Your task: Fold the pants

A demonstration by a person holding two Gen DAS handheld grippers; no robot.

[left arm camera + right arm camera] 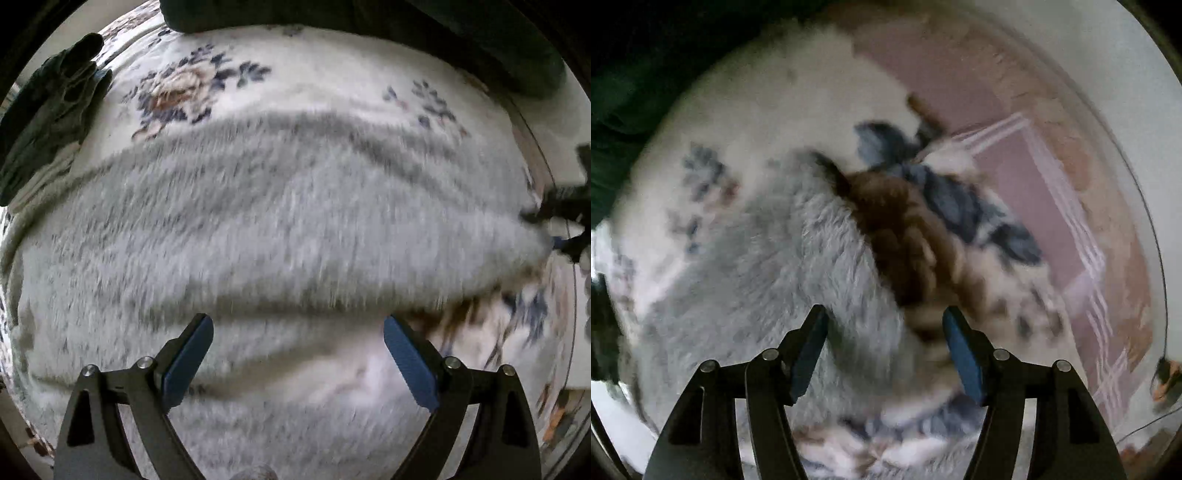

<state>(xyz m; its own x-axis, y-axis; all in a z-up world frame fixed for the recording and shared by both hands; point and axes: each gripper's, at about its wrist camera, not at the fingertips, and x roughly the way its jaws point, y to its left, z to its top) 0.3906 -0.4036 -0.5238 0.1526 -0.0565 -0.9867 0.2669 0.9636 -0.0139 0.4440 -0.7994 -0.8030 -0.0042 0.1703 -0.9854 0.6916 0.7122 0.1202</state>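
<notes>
The left gripper [298,332] hangs over the pants [280,221] with its jaws spread wide and nothing between the blue pads [190,360]; the fuzzy grey cloth lies below them, untouched. The right gripper [884,328] is also parted, less widely, and grips nothing; it hangs over the end of the pants [798,266], where grey cloth meets a brown and blue flower print. The pants lie flat in a broad band across the middle of a white flowered blanket [332,74]. Only the left view takes in the full band, a dark green garment [51,114] bunched at the blanket's far left corner, and the other gripper as a dark blur [565,214] at the band's right end. Only the right view shows what lies past the blanket's edge: a pink rug with white stripes [1015,177] and pale floor [1108,55] beyond it. Both views are smeared, so finer detail cannot be made out.
</notes>
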